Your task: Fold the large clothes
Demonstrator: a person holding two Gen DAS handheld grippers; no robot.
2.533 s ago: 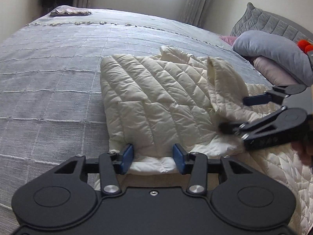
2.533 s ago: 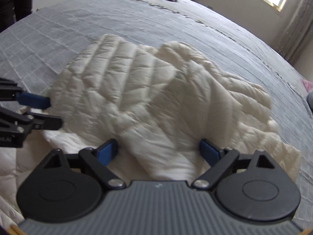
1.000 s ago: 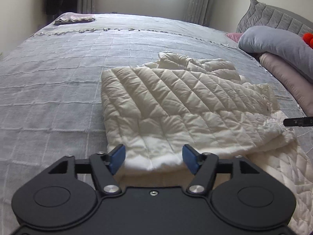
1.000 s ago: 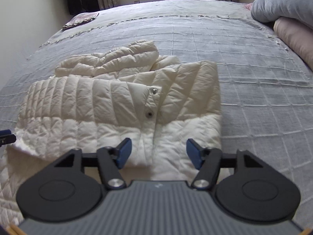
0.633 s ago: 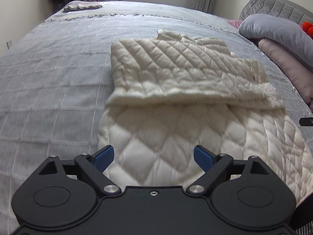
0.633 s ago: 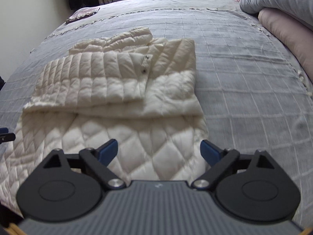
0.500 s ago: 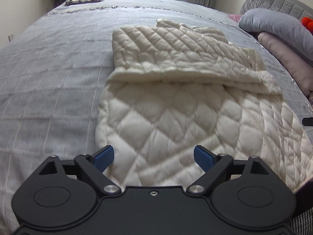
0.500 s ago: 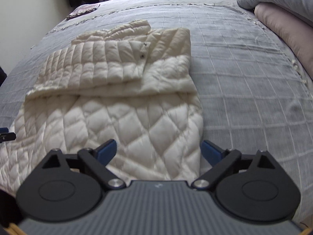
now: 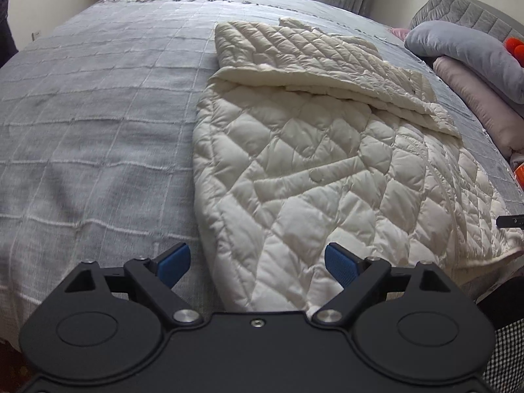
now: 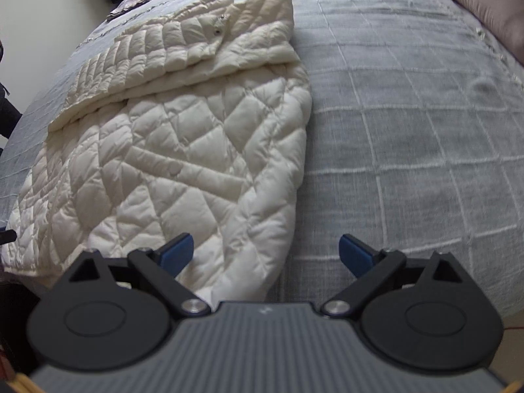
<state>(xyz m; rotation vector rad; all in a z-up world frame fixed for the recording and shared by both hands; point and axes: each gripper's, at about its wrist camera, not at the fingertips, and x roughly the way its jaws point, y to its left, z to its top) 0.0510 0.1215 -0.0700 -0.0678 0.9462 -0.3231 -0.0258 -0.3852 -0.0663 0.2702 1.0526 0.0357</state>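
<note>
Left gripper (image 9: pixel 257 263): matte black body, round discs, silver pivot screws, blue ribbed fingertip pads (image 9: pixel 342 263). Right gripper (image 10: pixel 267 252): same black linkages and blue pads, ribbed grey housing.

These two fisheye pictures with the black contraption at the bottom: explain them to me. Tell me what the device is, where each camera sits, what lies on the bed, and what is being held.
There is no robot here. A person holds a hand tool in each hand, and each tool has two fingers with blue pads and a wide-angle camera looking forward along them. The black shape at the bottom of each picture is the tool itself.

One picture looks out from the left gripper, the other from the right gripper. Both have their fingers spread open and hold nothing.

On the grey bedspread lies a cream quilted jacket, its far part folded back over itself. Each gripper hangs over a near corner of the jacket's hem. Pillows are stacked at the right edge of the left view.
</note>
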